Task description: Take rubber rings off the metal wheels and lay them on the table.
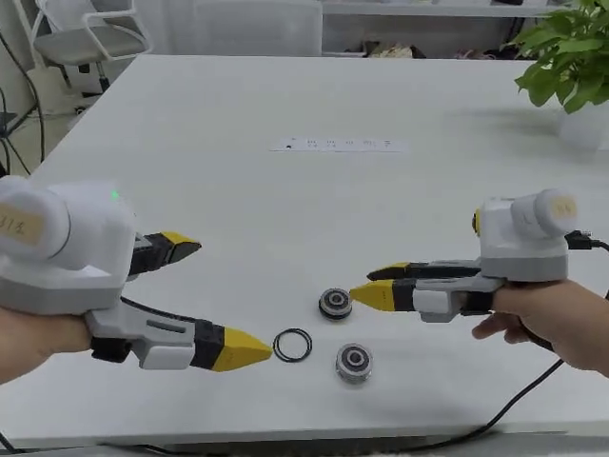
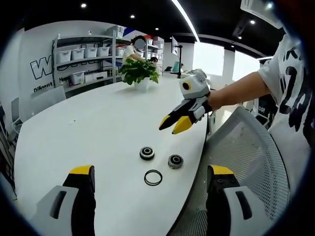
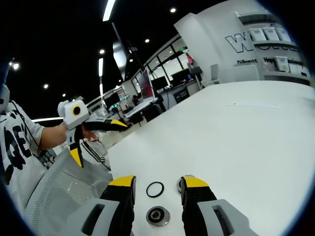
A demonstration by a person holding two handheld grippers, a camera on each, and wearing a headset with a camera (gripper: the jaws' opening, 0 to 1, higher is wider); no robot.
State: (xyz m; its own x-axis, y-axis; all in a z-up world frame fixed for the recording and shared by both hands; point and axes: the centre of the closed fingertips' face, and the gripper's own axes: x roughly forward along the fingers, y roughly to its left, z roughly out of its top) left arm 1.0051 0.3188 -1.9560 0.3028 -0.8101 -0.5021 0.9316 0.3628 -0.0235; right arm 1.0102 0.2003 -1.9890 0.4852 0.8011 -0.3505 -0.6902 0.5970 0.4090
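A loose black rubber ring [image 1: 292, 345] lies flat on the white table [image 1: 285, 209]. Beside it are two small metal wheels: a dark-rimmed one [image 1: 335, 303] and a silvery-rimmed one [image 1: 354, 362] nearer the front edge. My left gripper [image 1: 224, 300] stands wide open just left of the ring, with its lower tip almost at it and nothing between the jaws. My right gripper [image 1: 363, 286] is open by a narrow gap and holds nothing; its tips sit just right of the dark-rimmed wheel. In the right gripper view that wheel [image 3: 180, 184] is half hidden behind a jaw.
A green plant in a white pot [image 1: 571, 57] stands at the far right corner. A strip of printed paper [image 1: 338, 145] lies mid-table. A cable [image 1: 519, 400] trails from the right gripper over the front edge. An office chair [image 1: 86, 38] stands beyond the far left corner.
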